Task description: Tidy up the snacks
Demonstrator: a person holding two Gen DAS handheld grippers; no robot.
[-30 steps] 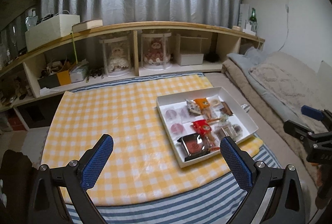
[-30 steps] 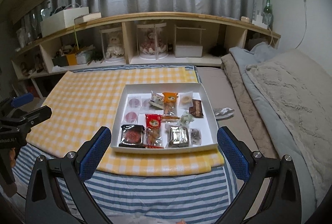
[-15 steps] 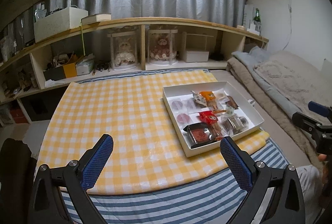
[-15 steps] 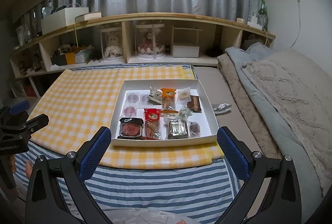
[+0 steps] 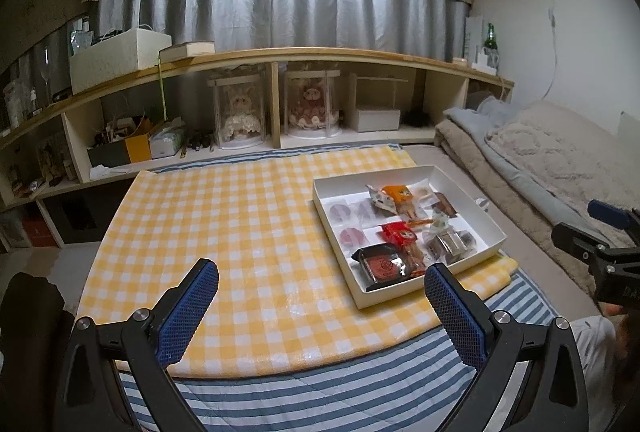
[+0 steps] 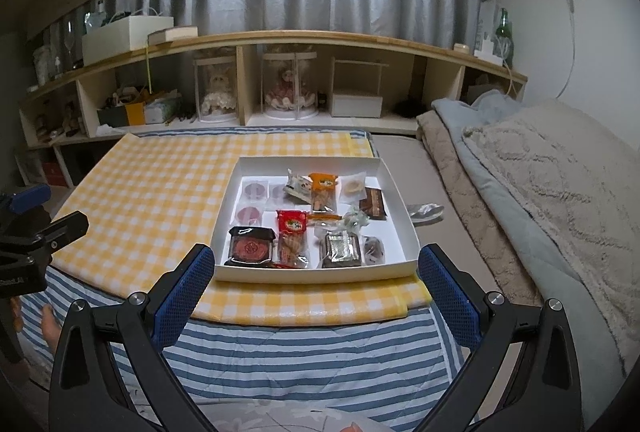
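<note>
A white tray holds several wrapped snacks on a yellow checked cloth. Among them are a dark round-cake pack, a red packet, an orange packet and a foil-wrapped bar. My left gripper is open and empty, held back over the cloth's near edge, left of the tray. My right gripper is open and empty, hanging in front of the tray's near wall. Each gripper shows at the edge of the other's view.
A long wooden shelf with doll cases, boxes and clutter runs behind the cloth. Folded blankets and a pillow lie to the right. A crumpled wrapper rests beside the tray. A striped mat lies under the cloth, and a bare foot is at left.
Both grippers have drawn back and tilted up slightly, so the tray sits a little farther off and more of the room shows. Both stayed open and empty.
</note>
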